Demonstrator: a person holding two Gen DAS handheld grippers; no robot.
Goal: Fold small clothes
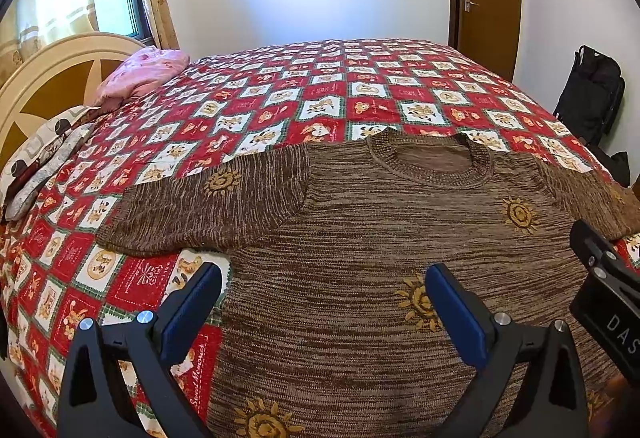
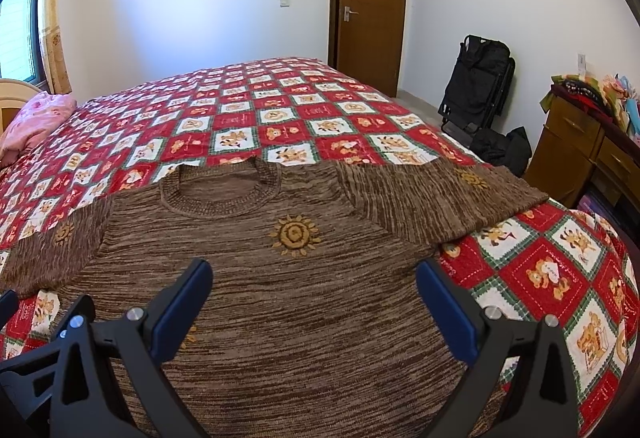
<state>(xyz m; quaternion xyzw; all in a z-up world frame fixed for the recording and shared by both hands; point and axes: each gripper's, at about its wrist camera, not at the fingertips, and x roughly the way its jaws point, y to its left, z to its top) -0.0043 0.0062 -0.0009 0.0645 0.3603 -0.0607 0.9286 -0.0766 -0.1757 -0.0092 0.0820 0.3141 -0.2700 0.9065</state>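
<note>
Left wrist view: both hand-held grippers (image 1: 324,282) (image 2: 314,278) spread wide, empty, above flat sweater (image 1: 360,238)

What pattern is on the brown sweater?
Golden sun motifs scattered over a mottled brown knit sweater, clearest in the right wrist view.

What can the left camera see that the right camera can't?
Only the left wrist view shows the round cream headboard and the patterned pillow beside it. Only the right wrist view shows the wooden dresser piled with colourful things. Both show the brown sweater with sun patterns lying flat on the red checked quilt, the pink bundle, the door, the black folded cart, and open jaws.
</note>
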